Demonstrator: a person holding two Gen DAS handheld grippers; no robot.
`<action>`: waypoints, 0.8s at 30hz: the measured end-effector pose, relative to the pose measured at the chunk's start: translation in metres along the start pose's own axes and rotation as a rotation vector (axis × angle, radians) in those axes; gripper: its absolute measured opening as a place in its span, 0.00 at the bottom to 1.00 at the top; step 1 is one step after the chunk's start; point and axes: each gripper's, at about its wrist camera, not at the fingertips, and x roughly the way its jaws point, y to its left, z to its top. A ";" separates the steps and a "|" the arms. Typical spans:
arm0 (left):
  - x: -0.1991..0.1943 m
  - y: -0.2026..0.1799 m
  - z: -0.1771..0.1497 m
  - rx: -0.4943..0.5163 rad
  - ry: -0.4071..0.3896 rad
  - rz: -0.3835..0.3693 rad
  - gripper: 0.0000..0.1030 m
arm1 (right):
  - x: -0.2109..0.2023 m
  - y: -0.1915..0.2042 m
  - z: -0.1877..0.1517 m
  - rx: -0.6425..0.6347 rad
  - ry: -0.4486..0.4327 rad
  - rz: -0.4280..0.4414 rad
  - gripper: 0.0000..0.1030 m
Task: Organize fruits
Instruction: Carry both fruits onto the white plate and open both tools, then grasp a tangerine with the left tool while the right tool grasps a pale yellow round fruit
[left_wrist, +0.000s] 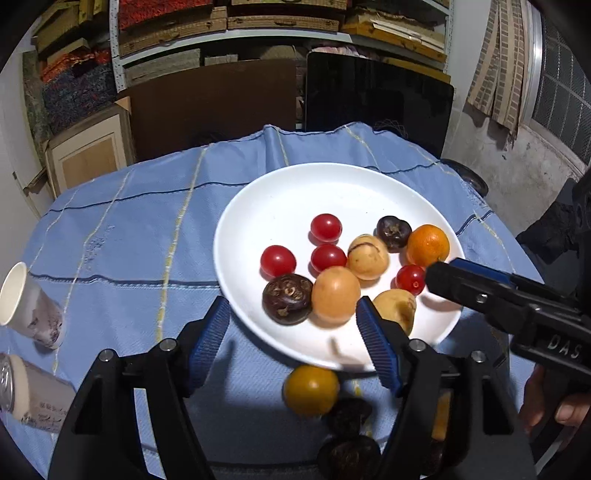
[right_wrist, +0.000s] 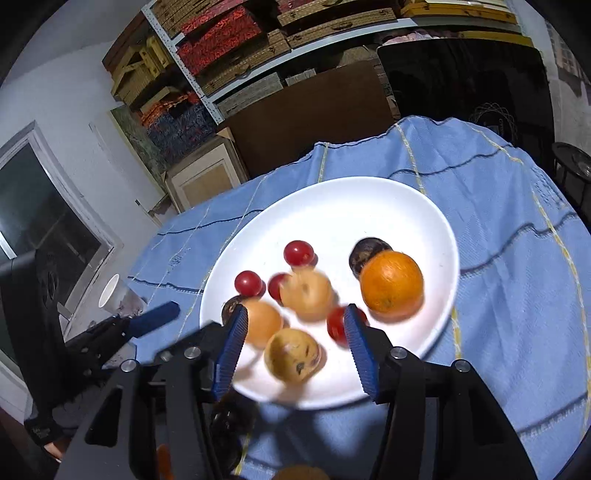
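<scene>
White plate (left_wrist: 280, 192) on blue-clothed bench (left_wrist: 129, 236) holds cherry tomatoes, an orange (left_wrist: 427, 245), tan and dark fruits | left tool (left_wrist: 293, 325) spread, empty, at plate's near rim | right tool (right_wrist: 293, 328) spread, empty, over plate | yellow fruit (left_wrist: 311, 389) lies off-plate on cloth

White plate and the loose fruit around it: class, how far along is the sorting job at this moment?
Done: the white plate already holds four cherry tomatoes, an orange, pale round fruits and two dark ones. In hand: nothing; the left gripper and right gripper are both open over the plate. Left: a yellow fruit and dark fruits lie on the blue cloth.
</scene>
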 end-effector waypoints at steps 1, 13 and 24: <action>-0.006 0.002 -0.004 -0.006 0.004 -0.004 0.67 | -0.006 -0.001 -0.003 0.005 -0.003 0.004 0.55; -0.066 0.016 -0.081 -0.024 -0.003 0.017 0.74 | -0.083 0.001 -0.091 -0.014 -0.002 -0.040 0.70; -0.068 0.013 -0.133 -0.047 0.082 -0.035 0.75 | -0.103 0.001 -0.148 0.017 0.005 -0.026 0.76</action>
